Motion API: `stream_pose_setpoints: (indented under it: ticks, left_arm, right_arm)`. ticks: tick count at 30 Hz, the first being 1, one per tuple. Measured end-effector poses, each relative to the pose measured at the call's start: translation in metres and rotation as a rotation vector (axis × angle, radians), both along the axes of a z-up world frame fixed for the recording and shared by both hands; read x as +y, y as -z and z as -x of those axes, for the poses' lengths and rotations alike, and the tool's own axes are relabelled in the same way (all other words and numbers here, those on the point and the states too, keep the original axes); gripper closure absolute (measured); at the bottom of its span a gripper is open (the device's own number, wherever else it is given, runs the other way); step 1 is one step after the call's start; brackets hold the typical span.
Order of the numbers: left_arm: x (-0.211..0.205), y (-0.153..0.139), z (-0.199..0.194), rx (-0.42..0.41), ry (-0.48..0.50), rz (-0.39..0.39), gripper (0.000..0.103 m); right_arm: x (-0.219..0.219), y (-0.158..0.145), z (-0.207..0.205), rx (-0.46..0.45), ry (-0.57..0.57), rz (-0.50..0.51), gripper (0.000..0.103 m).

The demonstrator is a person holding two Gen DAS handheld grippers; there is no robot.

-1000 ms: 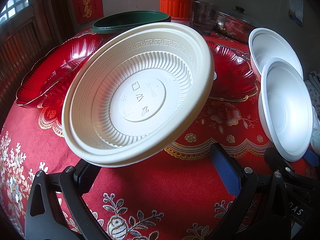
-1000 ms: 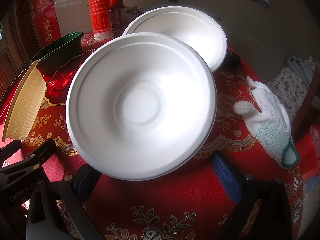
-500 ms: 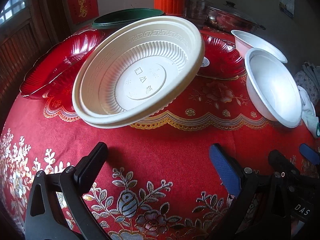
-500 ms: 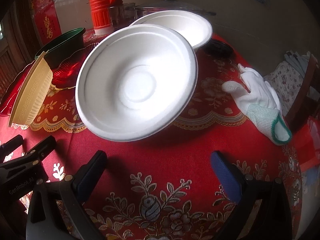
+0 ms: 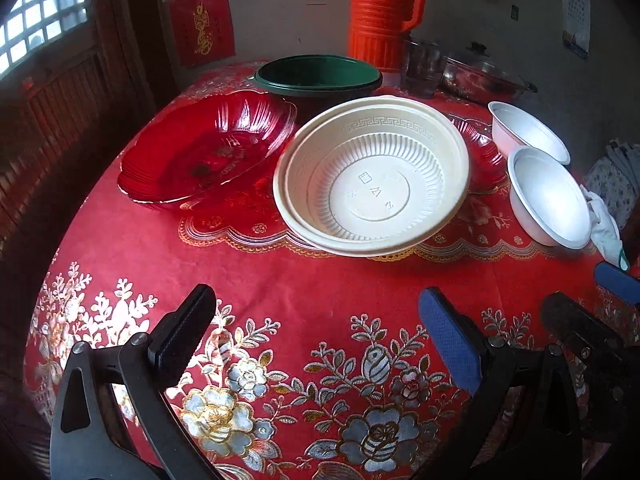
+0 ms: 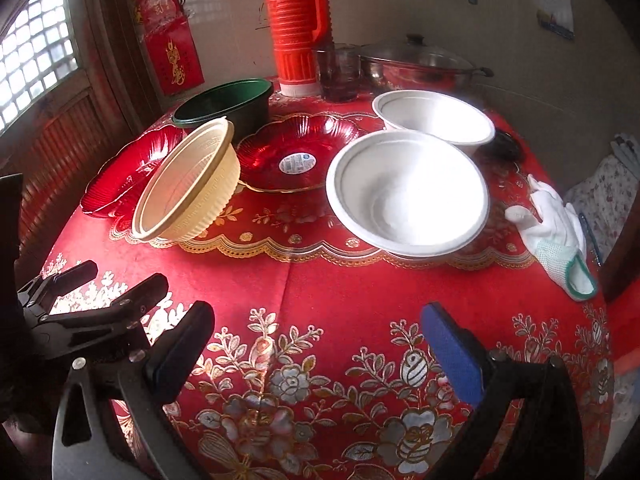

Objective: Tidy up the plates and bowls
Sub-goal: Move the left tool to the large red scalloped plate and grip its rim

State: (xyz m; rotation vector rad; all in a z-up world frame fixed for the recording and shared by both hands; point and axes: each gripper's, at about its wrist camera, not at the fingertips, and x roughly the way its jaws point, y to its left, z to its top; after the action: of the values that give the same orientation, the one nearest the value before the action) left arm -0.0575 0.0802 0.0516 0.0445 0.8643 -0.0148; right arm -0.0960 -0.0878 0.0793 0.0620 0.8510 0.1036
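While resting mid-table, tilted on one edge: cream bowl (image 5: 372, 184), leaning by large red plate (image 5: 208, 152). Near white bowl (image 6: 408, 192) set down to its right, second white bowl (image 6: 434, 120) just behind, not nested. Smaller red plate (image 6: 300, 156) between, green bowl (image 6: 224, 102) at back. Judged early-to-mid: like pieces grouped, none stacked; both white bowls and both red plates left to stack. Left gripper (image 5: 316, 334) wide open, gripping nothing, apart from cream bowl. Right gripper (image 6: 320, 344) wide open too, empty, well short of white bowl. Off to right: white glove (image 6: 560, 224).
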Motion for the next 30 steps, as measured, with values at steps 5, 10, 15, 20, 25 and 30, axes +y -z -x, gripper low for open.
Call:
stream_pose_setpoints:
  ticks: [5, 10, 15, 20, 25, 30]
  left_arm:
    - [0.046, -0.017, -0.018, -0.021, -0.076, -0.029, 0.001]
    - [0.090, -0.025, -0.040, -0.025, -0.145, -0.038, 0.001]
    - [0.125, -0.026, -0.059, -0.005, -0.185, -0.003, 0.001]
    - [0.147, -0.021, -0.081, 0.029, -0.208, 0.022, 0.001]
    - [0.163, -0.016, -0.103, 0.060, -0.223, 0.044, 0.001]
    - [0.169, -0.007, -0.122, 0.101, -0.219, 0.073, 0.001]
  right_arm:
    - [0.046, -0.024, -0.028, -0.044, -0.112, 0.025, 0.000]
    - [0.088, -0.035, -0.066, -0.044, -0.196, 0.018, 0.000]
    - [0.124, -0.038, -0.099, -0.027, -0.263, 0.025, 0.000]
    - [0.151, -0.036, -0.127, -0.005, -0.310, 0.045, 0.000]
    - [0.171, -0.028, -0.164, 0.045, -0.336, 0.050, 0.000]
    - [0.184, -0.020, -0.187, 0.083, -0.353, 0.080, 0.001]
